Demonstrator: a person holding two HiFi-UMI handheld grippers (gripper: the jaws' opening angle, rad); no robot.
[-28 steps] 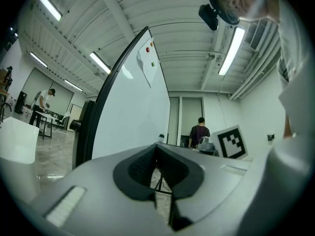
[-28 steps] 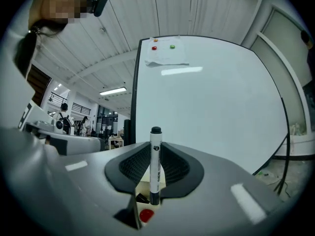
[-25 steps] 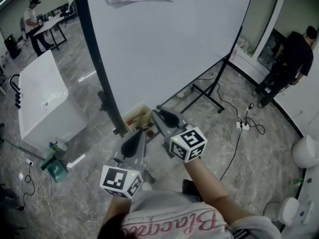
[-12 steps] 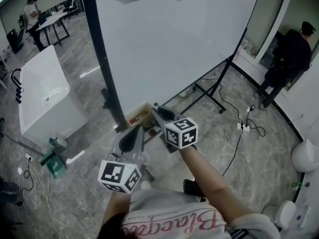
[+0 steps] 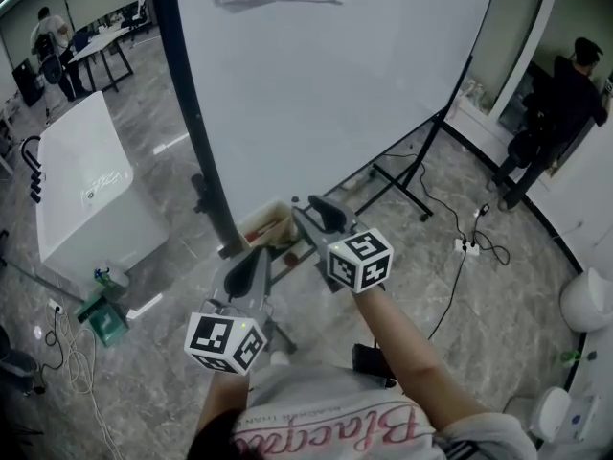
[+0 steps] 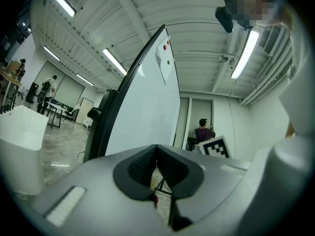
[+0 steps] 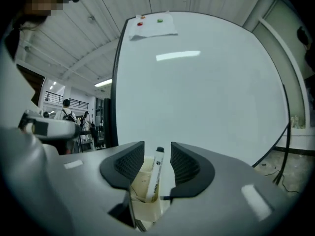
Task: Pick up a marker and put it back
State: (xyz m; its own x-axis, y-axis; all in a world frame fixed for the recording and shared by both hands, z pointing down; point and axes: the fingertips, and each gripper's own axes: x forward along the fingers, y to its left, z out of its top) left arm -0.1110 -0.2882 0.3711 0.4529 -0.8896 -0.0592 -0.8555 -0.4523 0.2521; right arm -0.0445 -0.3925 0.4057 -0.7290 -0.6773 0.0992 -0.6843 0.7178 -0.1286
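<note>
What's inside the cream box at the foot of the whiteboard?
A white marker leans in the box, between the right gripper's opening jaws, with neither pad touching it. The box's bottom is hidden behind the gripper's body.

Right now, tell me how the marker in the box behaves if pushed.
The marker looks slim and rigid, probably light. Standing tilted in the open box, it would likely tip. Its smooth round barrel may slip between the right gripper's opening jaws.
</note>
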